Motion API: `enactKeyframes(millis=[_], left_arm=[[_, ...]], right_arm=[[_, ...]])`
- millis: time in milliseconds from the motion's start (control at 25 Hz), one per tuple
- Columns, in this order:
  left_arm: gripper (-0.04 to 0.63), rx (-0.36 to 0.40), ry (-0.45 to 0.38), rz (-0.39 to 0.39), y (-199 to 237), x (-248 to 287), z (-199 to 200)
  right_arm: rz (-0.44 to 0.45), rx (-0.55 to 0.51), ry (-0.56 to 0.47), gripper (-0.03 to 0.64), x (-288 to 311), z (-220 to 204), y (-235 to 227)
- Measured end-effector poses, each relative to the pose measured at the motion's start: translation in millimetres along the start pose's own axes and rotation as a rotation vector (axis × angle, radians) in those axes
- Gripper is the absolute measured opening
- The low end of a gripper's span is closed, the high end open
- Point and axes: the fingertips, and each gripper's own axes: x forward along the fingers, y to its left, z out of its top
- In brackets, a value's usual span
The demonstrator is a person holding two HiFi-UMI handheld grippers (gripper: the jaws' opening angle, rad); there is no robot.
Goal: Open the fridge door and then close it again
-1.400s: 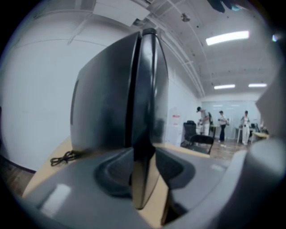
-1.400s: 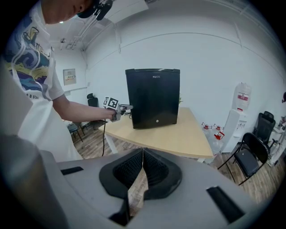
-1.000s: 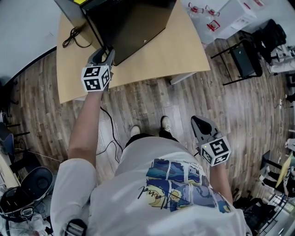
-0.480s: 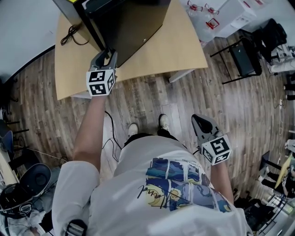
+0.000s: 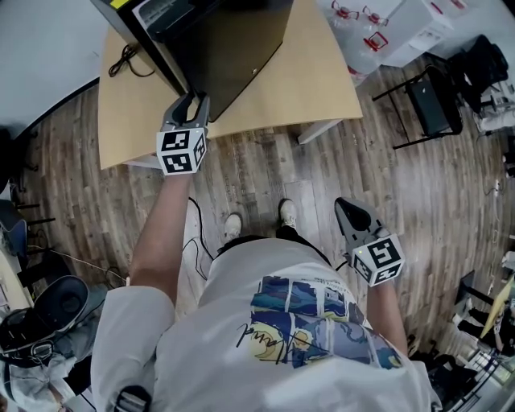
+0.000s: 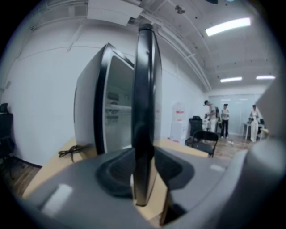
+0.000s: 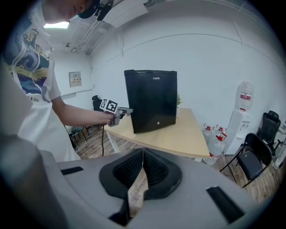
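Note:
A black mini fridge (image 7: 151,100) stands on a light wooden table (image 5: 314,88). Its door (image 5: 241,48) is ajar, and the fridge body (image 6: 89,112) shows to the left of the door's edge (image 6: 144,89). My left gripper (image 5: 195,100) is shut on that free edge, one jaw on each side; the jaws have just closed a little on it. In the right gripper view the left gripper (image 7: 123,111) sits at the door's left side. My right gripper (image 5: 348,211) hangs low by my hip, away from the table, its jaws shut (image 7: 142,154) on nothing.
A black cable (image 5: 129,60) lies on the table left of the fridge. Water bottles (image 5: 358,20) and a black chair (image 5: 426,105) stand to the table's right, and a water dispenser (image 7: 239,116) beyond. My feet (image 5: 261,221) are on the wooden floor. People (image 6: 223,118) stand far off.
In the head view my left gripper has moved right and a little toward me along with the door's free edge. The right gripper has stayed about where it was.

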Motion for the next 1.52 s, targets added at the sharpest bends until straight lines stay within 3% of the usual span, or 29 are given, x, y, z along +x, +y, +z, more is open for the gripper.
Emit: enactKeyframes(millis=[1520], left_arm=[[0.137,-0.079,0.057,0.220,-132,-14,-3]], right_arm=[[0.274,-0.143,-0.039,0.014,-7,-5,-109]])
